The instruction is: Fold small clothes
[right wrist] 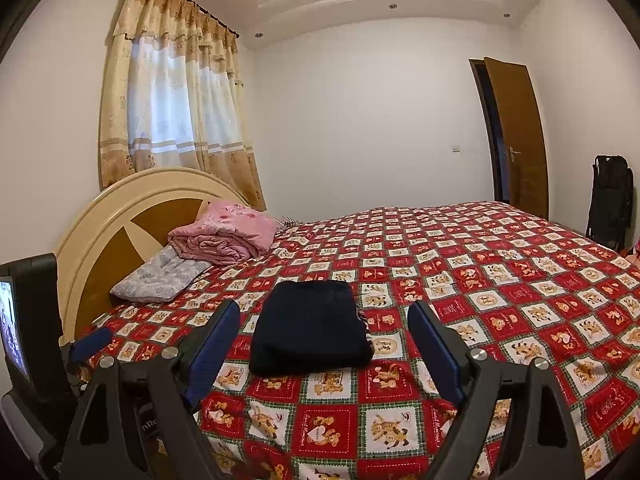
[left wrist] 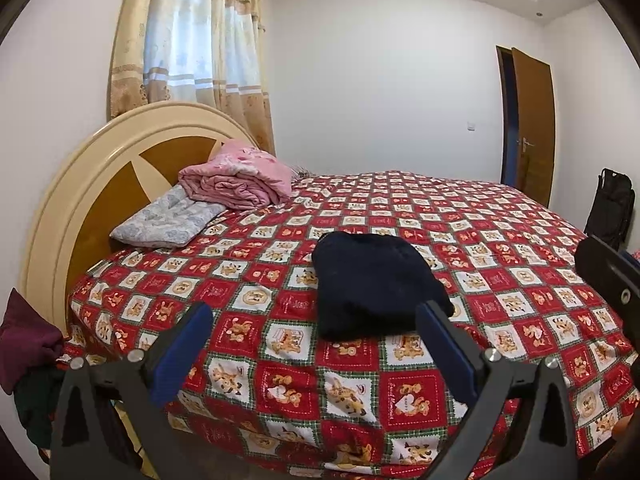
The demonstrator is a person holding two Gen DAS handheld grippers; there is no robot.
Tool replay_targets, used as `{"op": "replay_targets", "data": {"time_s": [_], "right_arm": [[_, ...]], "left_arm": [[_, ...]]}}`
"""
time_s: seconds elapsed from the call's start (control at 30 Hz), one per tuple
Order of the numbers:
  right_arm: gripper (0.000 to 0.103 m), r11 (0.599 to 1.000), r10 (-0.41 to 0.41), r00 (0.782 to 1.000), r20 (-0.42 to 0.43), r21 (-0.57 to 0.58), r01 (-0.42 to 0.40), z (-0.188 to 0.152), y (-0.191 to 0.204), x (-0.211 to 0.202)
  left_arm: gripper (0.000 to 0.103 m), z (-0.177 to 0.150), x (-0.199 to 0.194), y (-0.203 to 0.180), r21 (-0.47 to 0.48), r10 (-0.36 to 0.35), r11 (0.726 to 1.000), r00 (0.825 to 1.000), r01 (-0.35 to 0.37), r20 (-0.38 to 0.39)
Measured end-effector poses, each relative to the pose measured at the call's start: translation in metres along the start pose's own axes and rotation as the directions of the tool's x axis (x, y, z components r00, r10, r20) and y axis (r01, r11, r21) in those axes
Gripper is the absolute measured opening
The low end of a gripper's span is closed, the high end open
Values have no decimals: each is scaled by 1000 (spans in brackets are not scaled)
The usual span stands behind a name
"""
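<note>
A dark navy garment (left wrist: 376, 280) lies folded into a compact rectangle on the red patterned bedspread (left wrist: 520, 300), near the bed's front edge. My left gripper (left wrist: 316, 316) is open and empty, held just short of the garment's near edge. The garment also shows in the right wrist view (right wrist: 310, 328), folded flat between and beyond the fingers. My right gripper (right wrist: 324, 316) is open and empty, raised a little above the bedspread (right wrist: 500, 300). The left gripper's blue pad (right wrist: 90, 342) shows at the left edge of that view.
A pink folded blanket (left wrist: 236, 180) and a grey pillow (left wrist: 168, 220) lie by the headboard (left wrist: 100, 184). Maroon and dark clothes (left wrist: 28, 344) hang at the bed's left side. A black bag (left wrist: 610, 208) stands by the open door (left wrist: 532, 128).
</note>
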State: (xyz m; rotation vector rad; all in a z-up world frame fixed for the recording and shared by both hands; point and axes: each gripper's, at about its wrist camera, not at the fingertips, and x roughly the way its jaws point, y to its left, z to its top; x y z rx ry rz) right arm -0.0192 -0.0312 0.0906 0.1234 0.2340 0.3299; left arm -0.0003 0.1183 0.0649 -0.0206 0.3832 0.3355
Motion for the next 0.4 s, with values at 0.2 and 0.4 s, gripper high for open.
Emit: {"op": "replay_targets", "data": {"time_s": [0.2,0.4], "right_arm": [[87,1000,-1,1000,-1,0,1,0,0,0],[87,1000,-10,1000,-5,13,10,-3,-2,1]], "left_arm": [[103,-2,1,-2,-2,-1,1000,1000,1,-13],[103,-2,2,-1,0,1,1000,1000,-1,-13]]}}
